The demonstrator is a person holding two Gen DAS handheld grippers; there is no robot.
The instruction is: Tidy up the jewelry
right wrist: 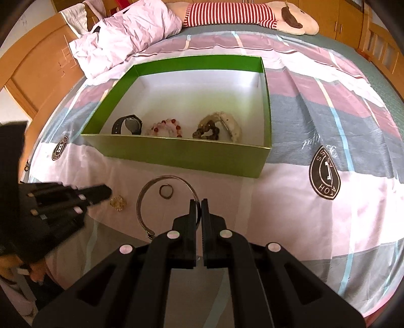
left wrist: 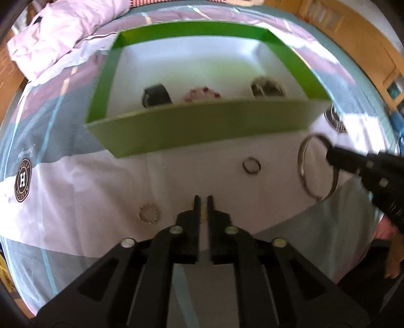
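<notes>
A green box [right wrist: 176, 154] [left wrist: 202, 128] stands on the bed and holds a black watch [right wrist: 127, 126], a pink and red bead bracelet [right wrist: 165, 127], a dark bead bracelet [right wrist: 205, 132] and a pale bracelet [right wrist: 231, 125]. My right gripper [right wrist: 198, 201] [left wrist: 330, 155] is shut on a large silver bangle [right wrist: 151, 191] [left wrist: 306, 166] in front of the box. A small dark ring [right wrist: 166, 191] [left wrist: 251, 165] lies on the sheet inside the bangle's loop. My left gripper [left wrist: 203, 199] [right wrist: 107, 193] is shut on a small gold piece [left wrist: 204, 210] [right wrist: 117, 201]. A pale beaded ring [left wrist: 149, 213] lies left of it.
The bed has a striped sheet [right wrist: 315, 121] with round logos. A crumpled pink quilt [right wrist: 126, 32] and a striped plush toy [right wrist: 240, 12] lie at the far end. A wooden bed frame [right wrist: 38, 70] runs along the sides.
</notes>
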